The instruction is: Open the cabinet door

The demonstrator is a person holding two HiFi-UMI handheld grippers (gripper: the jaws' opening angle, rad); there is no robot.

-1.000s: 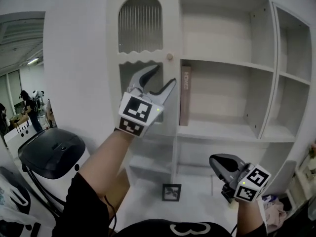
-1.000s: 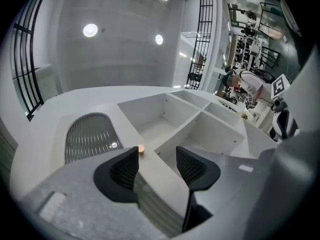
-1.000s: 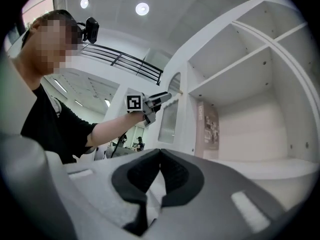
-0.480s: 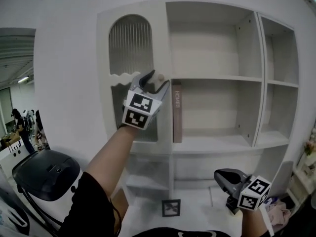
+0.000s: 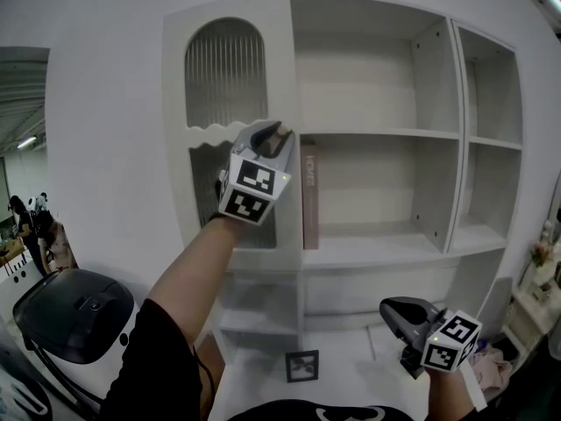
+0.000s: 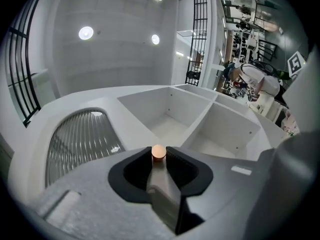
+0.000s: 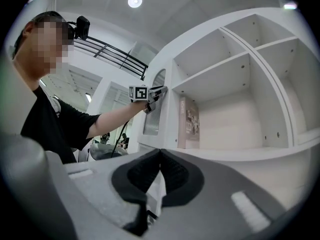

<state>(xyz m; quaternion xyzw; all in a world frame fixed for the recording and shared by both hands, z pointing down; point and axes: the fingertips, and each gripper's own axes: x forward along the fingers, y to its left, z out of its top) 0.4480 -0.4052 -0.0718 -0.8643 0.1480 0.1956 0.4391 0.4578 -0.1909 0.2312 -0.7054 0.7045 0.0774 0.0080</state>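
The white cabinet door [image 5: 230, 86], with a ribbed arched pane, stands closed at the left of the shelf unit. My left gripper [image 5: 273, 134] is raised against the door's right edge and covers the knob in the head view. In the left gripper view the small round wooden knob [image 6: 158, 152] sits between the pads; the jaws are closing and press on both its sides. My right gripper [image 5: 396, 310] hangs low at the right, shut and empty, its pads [image 7: 167, 171] meeting.
Open white shelves [image 5: 377, 132] fill the right of the unit. A book [image 5: 309, 196] stands upright just right of the door. A dark round seat [image 5: 74, 310] is at lower left. A marker tag [image 5: 302, 366] lies below the unit.
My left gripper rose to the knob with wide jaws, then the jaws closed around it. The head view tilted upward. My right gripper stayed low at the right.
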